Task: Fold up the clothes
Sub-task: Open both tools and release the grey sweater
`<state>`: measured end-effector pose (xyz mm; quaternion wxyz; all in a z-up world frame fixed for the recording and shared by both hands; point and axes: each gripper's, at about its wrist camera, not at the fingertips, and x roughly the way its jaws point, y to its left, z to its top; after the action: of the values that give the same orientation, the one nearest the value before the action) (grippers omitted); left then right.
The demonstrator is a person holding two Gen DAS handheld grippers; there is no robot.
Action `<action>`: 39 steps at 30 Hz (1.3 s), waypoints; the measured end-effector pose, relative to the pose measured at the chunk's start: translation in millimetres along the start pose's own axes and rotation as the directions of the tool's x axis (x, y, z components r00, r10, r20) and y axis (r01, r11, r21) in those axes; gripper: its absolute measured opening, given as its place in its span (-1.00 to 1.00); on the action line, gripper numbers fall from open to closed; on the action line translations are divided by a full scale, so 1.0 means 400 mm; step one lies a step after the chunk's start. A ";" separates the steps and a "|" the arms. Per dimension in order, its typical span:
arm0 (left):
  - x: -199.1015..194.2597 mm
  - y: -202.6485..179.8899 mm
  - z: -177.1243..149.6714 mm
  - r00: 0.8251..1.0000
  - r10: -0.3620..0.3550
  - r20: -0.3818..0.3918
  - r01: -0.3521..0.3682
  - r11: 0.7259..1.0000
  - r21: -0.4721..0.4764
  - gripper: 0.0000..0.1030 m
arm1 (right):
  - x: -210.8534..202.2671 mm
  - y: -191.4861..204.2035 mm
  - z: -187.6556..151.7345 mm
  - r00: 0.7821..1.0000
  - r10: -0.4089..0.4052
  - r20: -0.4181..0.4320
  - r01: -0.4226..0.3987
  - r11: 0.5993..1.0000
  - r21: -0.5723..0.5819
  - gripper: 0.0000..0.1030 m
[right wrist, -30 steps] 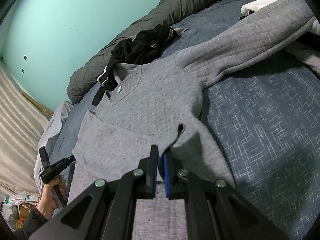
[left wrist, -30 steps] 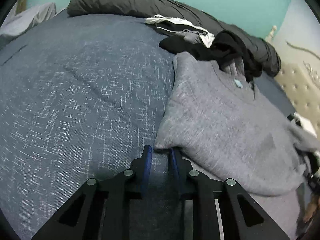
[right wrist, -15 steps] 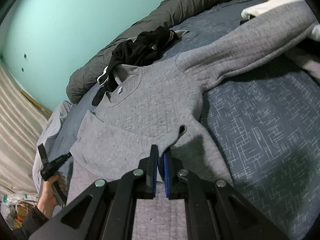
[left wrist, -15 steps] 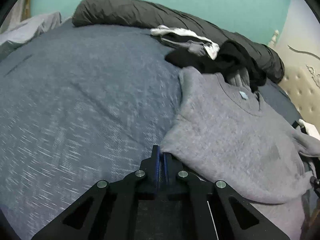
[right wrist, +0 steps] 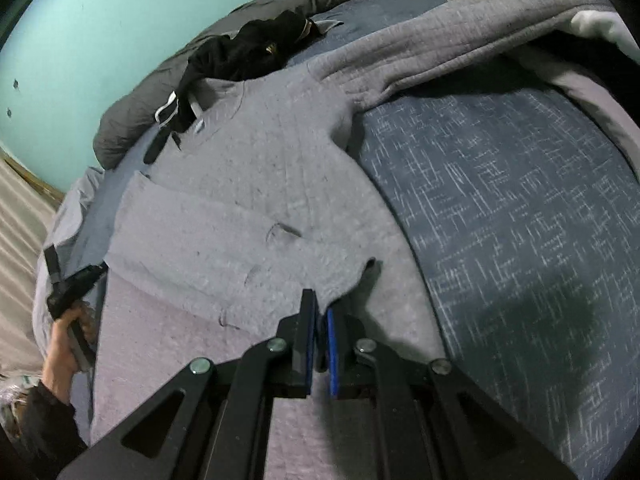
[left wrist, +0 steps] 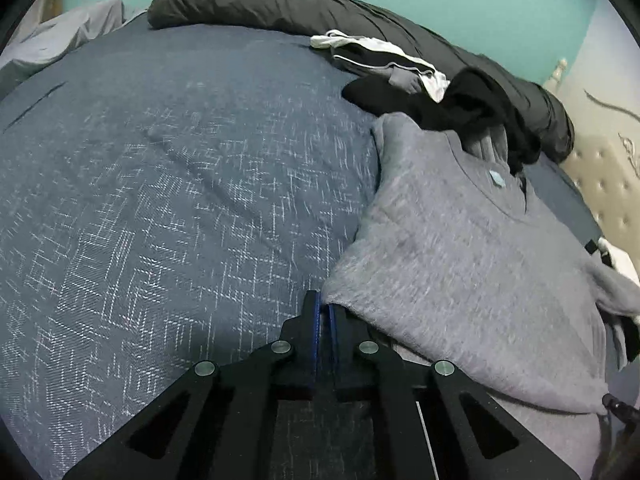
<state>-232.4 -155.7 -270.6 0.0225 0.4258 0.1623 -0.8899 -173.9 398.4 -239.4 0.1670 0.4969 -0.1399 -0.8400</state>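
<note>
a grey sweater [right wrist: 256,216] lies spread on the bed [left wrist: 168,200], on a dark blue cover with a pattern of thin white lines. its lower part is folded up over the body, and the pale inner side shows below the fold. one sleeve [right wrist: 452,40] stretches away toward the far right in the right wrist view.

the left gripper [left wrist: 324,308] is at the left corner of the folded edge. its fingers [left wrist: 317,320] are almost together with a thin bit of grey cloth between the blue pads, and they are opening a little at this moment. the right gripper [right wrist: 321,312] is at the right corner of the same edge, and its fingers [right wrist: 307,320] are closed on the cloth.

in the right wrist view, a hand [right wrist: 68,344] with a dark sleeve holds the left gripper at the far left side of the sweater.

a black garment [left wrist: 452,108] lies over the collar of the sweater, touching it. beyond it lies a dark piece with white stripes [left wrist: 380,60]. a dark grey duvet [left wrist: 280,4] is rolled along the far edge of the bed, against a teal wall [right wrist: 112,20]. a beige padded headboard [left wrist: 600,184] is at the right.
</note>
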 end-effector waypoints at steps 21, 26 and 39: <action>-0.110 -0.014 0.001 0.996 0.025 0.086 -0.026 1.000 0.011 0.56 | -0.049 0.012 -0.018 0.990 -0.138 -0.011 0.138 0.990 -0.004 -0.50; -0.066 -0.040 -0.001 0.996 0.081 0.040 -0.083 0.995 0.061 0.74 | -0.073 0.036 0.018 0.993 -0.104 0.058 0.104 0.995 0.015 -0.48; -0.031 0.016 -0.012 0.993 0.118 -0.018 -0.119 0.993 -0.025 0.74 | 0.075 0.078 0.009 0.992 -0.089 -0.089 0.080 0.992 -0.100 -0.54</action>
<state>-219.8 -161.3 -265.7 0.0795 0.4416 0.1484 -0.8813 -186.1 357.7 -248.7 0.1613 0.5323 -0.0701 -0.8281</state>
